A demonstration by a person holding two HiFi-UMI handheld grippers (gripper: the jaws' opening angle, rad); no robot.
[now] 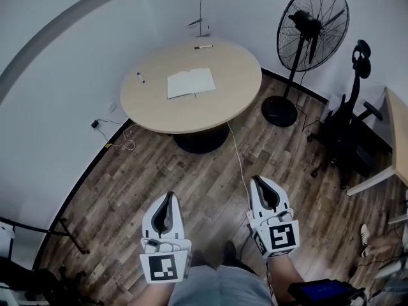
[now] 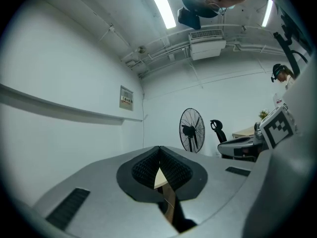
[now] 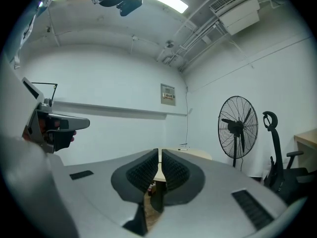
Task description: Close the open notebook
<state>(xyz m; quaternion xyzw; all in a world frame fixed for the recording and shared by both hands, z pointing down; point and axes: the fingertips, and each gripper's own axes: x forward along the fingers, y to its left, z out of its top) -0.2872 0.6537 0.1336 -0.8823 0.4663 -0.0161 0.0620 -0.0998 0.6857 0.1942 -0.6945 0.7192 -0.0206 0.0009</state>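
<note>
The open notebook (image 1: 191, 83) lies flat, white pages up, on the round wooden table (image 1: 229, 94) at the far side of the room. My left gripper (image 1: 169, 195) and right gripper (image 1: 257, 178) are held low near my body, far from the table, both pointing toward it. Each is shut with nothing between its pads. In the left gripper view the left gripper's (image 2: 159, 148) jaws meet at the tips, and a sliver of the table (image 2: 159, 178) shows behind them. In the right gripper view the right gripper (image 3: 159, 151) lines up with the table (image 3: 195, 154).
Two markers (image 1: 203, 46) (image 1: 140, 77) lie on the table. A standing fan (image 1: 310, 37), an office chair (image 1: 347, 126) and a desk corner (image 1: 398, 132) are at the right. A cable (image 1: 239, 161) runs across the wooden floor; a black stand leg (image 1: 57, 231) is at the left.
</note>
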